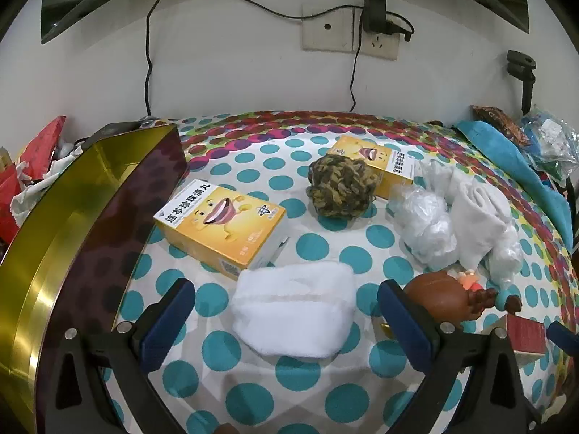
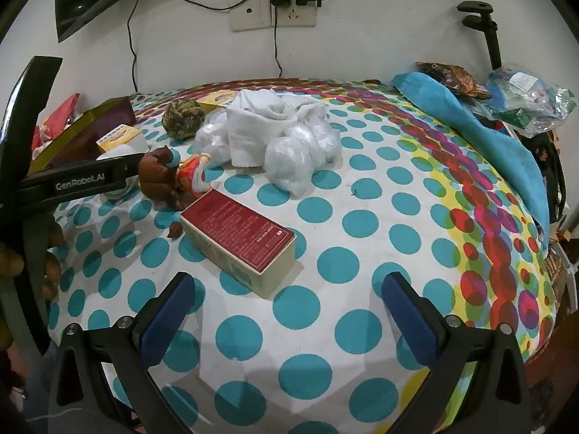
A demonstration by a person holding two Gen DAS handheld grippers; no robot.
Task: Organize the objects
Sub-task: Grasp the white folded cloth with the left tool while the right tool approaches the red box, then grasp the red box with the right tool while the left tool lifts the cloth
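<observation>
Your left gripper point(image 1: 286, 311) open, empty | white folded cloth point(image 1: 295, 311) lies on tabletop point(image 1: 318, 246) between its fingers, long axis across the gap | right gripper point(image 2: 286, 307) open, empty, red box point(image 2: 240, 240) just ahead-left | left is nearer the cloth

Folded towel point(image 1: 295, 313) is lying at lower centre of the left wrist view, on the tablecloth point(image 1: 325, 372). Box point(image 1: 220, 222) is sitting just behind it, to the left. Tin point(image 1: 90, 195) is standing along the left edge. Yarn ball point(image 1: 340, 184) is sitting at centre, second box point(image 1: 376, 162) touching behind it. Bags point(image 1: 427, 224) and cloth point(image 1: 477, 209) are piling right. Toy figure point(image 1: 448, 298) is lying lower right, carton point(image 2: 240, 238) just beside it.
</observation>
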